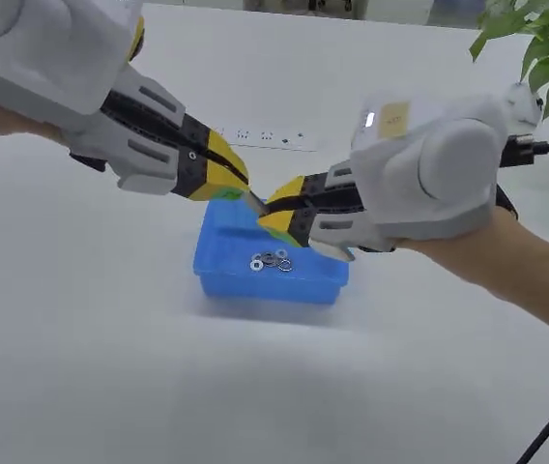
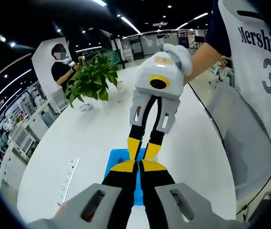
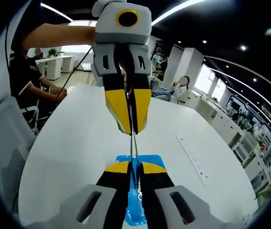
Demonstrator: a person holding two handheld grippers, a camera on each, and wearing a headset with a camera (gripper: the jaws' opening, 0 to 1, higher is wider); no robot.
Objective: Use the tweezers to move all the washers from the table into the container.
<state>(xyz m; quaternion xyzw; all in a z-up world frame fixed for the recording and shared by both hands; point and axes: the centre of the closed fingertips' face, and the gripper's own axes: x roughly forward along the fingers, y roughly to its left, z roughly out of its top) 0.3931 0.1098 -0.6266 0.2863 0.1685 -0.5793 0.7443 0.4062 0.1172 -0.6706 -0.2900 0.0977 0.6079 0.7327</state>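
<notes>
**Both grippers meet tip to tip on the tweezers above the blue container**

In the head view the left gripper [image 1: 239, 184] reaches in from the upper left, angled down and to the right. Its yellow-tipped jaws are pressed together. The right gripper [image 1: 274, 215] comes in from the right on a bare forearm [image 1: 521, 266] and lies nearly level, its jaws pointing left and slightly up towards the other tool. The two sets of tips sit just beside each other, almost nose to nose, over the far edge of the container [image 1: 265, 287].

The thin metal tweezers [image 3: 132, 143] bridge the two. In the right gripper view they run out of the left gripper's closed yellow tips and straight down into the narrow slot between the right gripper's own jaws. Both tools look clamped on them, the left at one end and the right further along the legs. The tweezers' far tip is too fine to tell whether it carries anything.

The washers [image 1: 273, 261] lie in a small cluster on the floor of the container, below the right gripper's tips. The container stands on the white table [image 1: 81, 319], with a power strip [image 1: 265, 137] beyond it and a leafy plant [image 1: 545, 53] at the far right
</notes>
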